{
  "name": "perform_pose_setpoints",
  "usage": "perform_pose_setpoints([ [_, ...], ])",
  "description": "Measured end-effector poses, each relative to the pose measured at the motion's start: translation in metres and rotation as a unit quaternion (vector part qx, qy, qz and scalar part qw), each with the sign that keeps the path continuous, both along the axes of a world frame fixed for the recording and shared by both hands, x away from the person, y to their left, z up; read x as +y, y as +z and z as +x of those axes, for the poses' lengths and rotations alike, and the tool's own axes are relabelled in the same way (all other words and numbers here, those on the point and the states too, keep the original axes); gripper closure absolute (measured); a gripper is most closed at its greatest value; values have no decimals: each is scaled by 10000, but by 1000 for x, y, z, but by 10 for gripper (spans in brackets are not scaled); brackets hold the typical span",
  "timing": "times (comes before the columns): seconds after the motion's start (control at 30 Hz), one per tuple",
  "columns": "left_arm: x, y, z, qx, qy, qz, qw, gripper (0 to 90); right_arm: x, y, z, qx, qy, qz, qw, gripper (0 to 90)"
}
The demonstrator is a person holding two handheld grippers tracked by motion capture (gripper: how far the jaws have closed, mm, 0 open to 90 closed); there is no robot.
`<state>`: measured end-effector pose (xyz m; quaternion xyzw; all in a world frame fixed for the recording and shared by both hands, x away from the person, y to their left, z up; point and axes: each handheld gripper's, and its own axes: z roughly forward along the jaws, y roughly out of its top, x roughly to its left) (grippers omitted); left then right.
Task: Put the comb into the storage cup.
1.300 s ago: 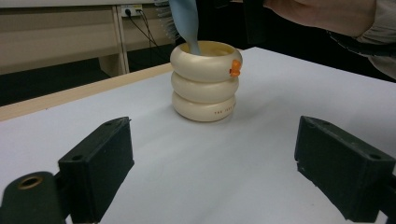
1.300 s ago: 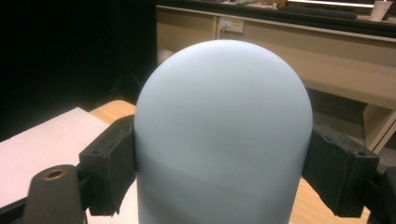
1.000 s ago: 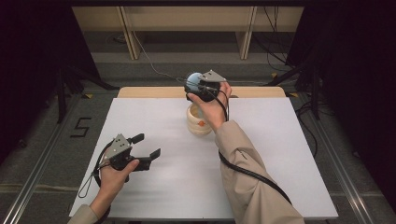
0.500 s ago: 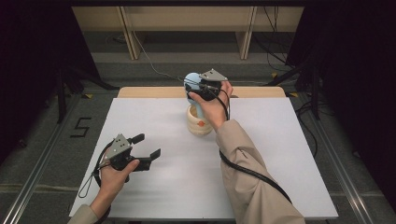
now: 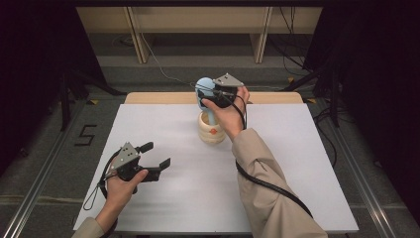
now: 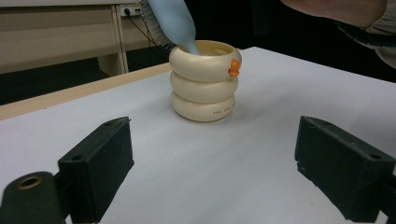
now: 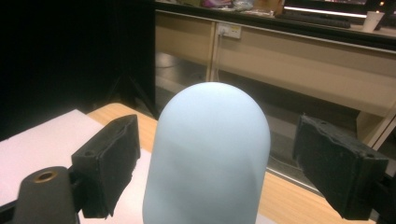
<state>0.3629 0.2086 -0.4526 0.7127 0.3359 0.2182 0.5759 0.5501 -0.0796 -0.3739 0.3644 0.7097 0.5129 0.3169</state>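
A: Start with the right gripper [image 5: 210, 94]. What are its jaws doing?

B: They stand apart on either side of the pale blue brush [image 7: 208, 158], with a gap on both sides in the right gripper view, so the pads are not pressing it. They have just been opening, the brush head between them.

A: And the brush itself?

B: Its handle goes down into the cream ringed holder [image 5: 211, 129], and the rounded head sticks up above the rim, leaning slightly. In the left gripper view the bristles face away toward the back.

A: Anything else in the holder?

B: I cannot tell; the inside is hidden. A small orange mark sits on its top ring.

A: The left gripper [image 5: 153, 156]?

B: Spread wide, nothing between the jaws, held low over the white table [image 5: 297, 148], well apart from the holder.
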Motion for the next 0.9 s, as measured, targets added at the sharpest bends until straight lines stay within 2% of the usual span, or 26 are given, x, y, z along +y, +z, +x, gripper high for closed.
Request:
perform_pose_setpoints([
  [0.23,0,0,0,-4,1,4,10000,110,-5,7,-7,-26,50,11,10000,158],
  [0.37,0,0,0,-5,0,2,10000,110,-9,10,-12,24,132,-61,9999,158],
  [0.9,0,0,0,-9,26,1,10000,105,-25,11,-35,240,415,-33,9988,149],
])
